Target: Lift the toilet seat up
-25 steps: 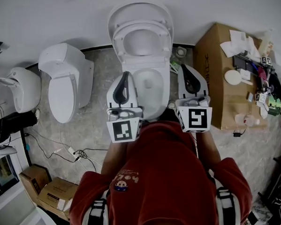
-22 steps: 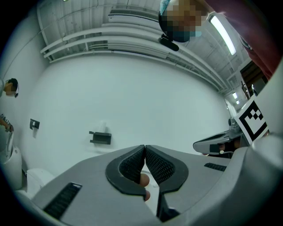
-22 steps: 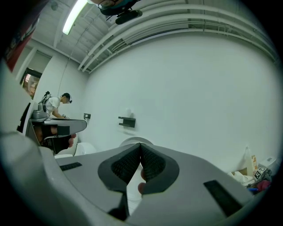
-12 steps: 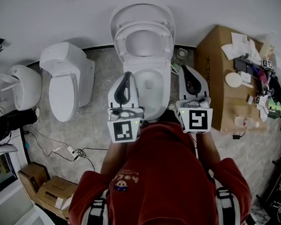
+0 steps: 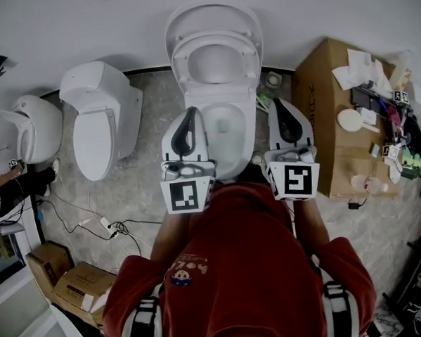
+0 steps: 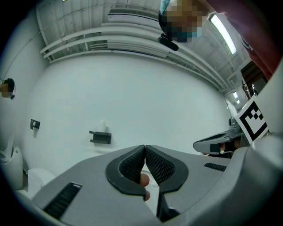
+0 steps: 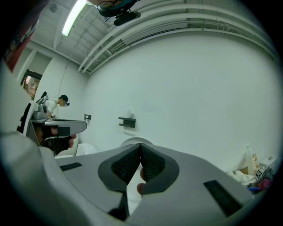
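Both the left gripper (image 5: pixel 189 115) and right gripper (image 5: pixel 277 104) are seen with fingers (image 6: pixel 131 164) together, empty; the white oval toilet seat (image 5: pixel 180 60) at twelve o'clock is judged already raised and is best left untouched.

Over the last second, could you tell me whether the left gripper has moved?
No. The left gripper stays at the left rim of the toilet bowl.

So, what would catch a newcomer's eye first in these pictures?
The white toilet in the middle of the head view, its toilet seat and lid tipped up against the wall. Either side of its open bowl, the left gripper and right gripper hang side by side, jaws shut and empty. A second toilet, lid down, stands at left.
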{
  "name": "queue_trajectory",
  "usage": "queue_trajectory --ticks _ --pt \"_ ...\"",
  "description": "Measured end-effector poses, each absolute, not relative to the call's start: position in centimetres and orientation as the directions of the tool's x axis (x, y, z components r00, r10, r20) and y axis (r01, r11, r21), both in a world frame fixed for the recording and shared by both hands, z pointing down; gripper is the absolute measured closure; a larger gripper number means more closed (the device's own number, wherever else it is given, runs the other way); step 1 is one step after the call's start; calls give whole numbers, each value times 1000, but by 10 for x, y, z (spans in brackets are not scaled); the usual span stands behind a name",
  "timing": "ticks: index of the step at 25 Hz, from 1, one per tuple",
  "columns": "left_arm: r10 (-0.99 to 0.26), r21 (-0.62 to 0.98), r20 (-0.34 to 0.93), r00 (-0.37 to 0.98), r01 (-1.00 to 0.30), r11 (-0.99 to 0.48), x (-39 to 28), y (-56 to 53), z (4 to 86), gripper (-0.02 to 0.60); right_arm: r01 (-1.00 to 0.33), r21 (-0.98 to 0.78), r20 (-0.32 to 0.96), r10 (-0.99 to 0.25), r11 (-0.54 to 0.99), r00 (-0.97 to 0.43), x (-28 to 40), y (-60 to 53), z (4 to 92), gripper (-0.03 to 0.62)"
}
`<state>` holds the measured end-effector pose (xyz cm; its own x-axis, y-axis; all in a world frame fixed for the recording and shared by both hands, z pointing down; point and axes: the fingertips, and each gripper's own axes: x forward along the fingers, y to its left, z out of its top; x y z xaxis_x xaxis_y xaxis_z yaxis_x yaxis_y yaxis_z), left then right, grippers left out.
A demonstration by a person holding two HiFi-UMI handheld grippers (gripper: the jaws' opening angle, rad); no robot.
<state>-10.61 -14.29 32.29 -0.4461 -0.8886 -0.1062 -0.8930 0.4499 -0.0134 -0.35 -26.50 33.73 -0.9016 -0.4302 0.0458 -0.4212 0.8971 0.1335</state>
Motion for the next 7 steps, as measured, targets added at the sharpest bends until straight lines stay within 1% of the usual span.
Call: queue_trajectory --ticks 7 --pt "-887 -12 -105 -450 -891 453 -103 -147 323 563 -422 128 36 -429 898 -902 -1 -271 337 580"
